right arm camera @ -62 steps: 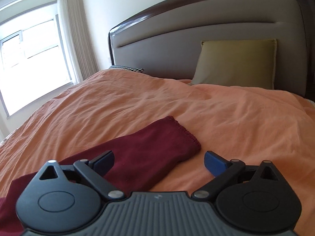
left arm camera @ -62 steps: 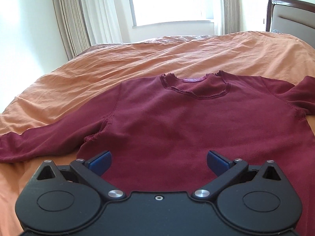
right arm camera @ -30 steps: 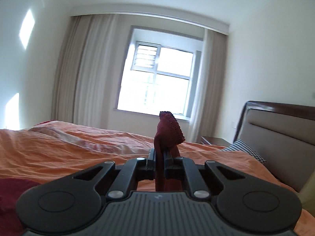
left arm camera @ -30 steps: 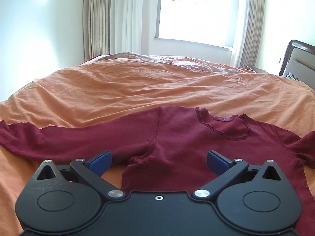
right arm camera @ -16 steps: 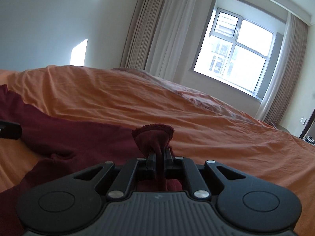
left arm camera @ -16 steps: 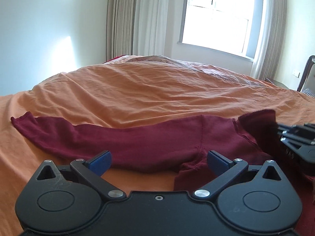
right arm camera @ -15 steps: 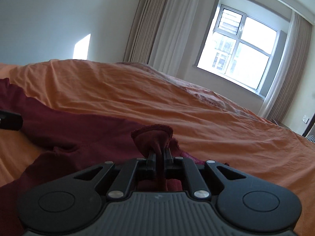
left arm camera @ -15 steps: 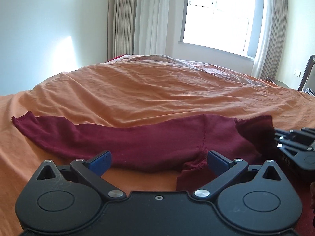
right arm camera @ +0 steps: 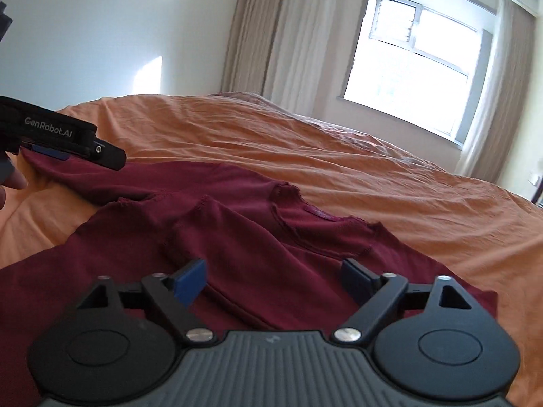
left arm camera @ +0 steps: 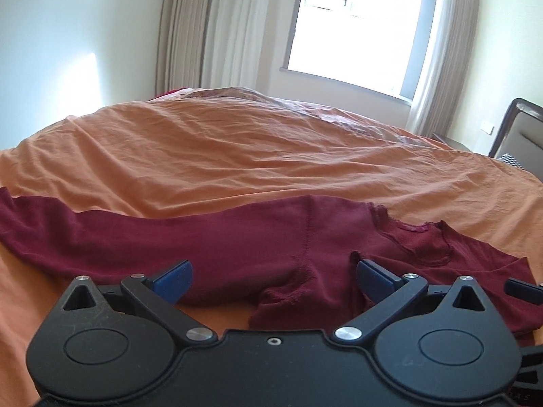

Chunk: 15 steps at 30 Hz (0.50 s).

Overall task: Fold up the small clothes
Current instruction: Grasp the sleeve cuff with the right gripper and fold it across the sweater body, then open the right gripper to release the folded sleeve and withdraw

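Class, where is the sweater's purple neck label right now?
In the right wrist view the purple neck label sits inside the maroon sweater's collar, centre frame, beside the orange bedspread.

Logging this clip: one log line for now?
right gripper: opening, nothing held | left gripper: open | sweater: right sleeve folded across body

Lying flat and low across the near part of the orange bedspread (left arm camera: pixel 237 156), with the maroon sweater (right arm camera: pixel 258 257) blocking nothing, leaving wide bare cover beyond toward the window (right arm camera: pixel 417 78), and crowding only at the left gripper (right arm camera: pixel 68 149) over the outstretched sleeve (left arm camera: pixel 101 240).
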Each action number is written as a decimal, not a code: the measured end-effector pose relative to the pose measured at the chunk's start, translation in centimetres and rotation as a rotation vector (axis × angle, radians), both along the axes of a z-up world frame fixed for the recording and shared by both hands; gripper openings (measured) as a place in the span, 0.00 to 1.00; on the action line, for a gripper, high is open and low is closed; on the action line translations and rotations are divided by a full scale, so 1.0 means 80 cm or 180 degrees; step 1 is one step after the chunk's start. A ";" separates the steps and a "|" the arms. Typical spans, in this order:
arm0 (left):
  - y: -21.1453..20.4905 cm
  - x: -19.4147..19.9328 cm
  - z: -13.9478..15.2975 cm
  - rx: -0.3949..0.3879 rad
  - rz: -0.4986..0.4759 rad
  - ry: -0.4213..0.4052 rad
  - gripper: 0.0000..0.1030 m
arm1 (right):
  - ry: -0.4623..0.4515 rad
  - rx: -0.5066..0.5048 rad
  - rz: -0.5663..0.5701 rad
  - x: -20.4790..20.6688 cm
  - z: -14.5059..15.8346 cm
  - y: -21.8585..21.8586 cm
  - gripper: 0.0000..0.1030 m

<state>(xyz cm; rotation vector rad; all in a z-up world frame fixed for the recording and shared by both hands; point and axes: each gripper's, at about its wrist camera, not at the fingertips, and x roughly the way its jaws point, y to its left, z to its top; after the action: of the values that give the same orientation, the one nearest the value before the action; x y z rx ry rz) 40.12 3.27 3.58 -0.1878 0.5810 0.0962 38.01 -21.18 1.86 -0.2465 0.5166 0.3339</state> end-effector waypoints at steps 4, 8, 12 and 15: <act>-0.036 0.020 -0.016 0.0040 -0.0266 0.0012 1.00 | -0.0022 -0.0136 -0.0561 -0.031 -0.004 -0.079 0.94; -0.065 0.036 -0.045 0.0246 -0.0248 0.0120 1.00 | -0.0009 -0.0442 -0.1186 -0.048 -0.020 -0.144 0.94; -0.077 0.043 -0.071 0.0478 -0.0142 0.0244 1.00 | 0.0027 -0.0704 -0.1449 -0.043 -0.047 -0.179 0.81; -0.079 0.046 -0.086 0.0570 -0.0118 0.0326 1.00 | 0.0090 -0.0794 -0.1420 -0.028 -0.066 -0.184 0.62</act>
<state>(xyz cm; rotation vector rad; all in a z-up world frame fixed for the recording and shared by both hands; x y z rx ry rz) 43.77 -3.03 -3.27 0.0021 0.6742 0.1219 35.80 -35.93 -3.38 -0.3590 0.6252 -0.1628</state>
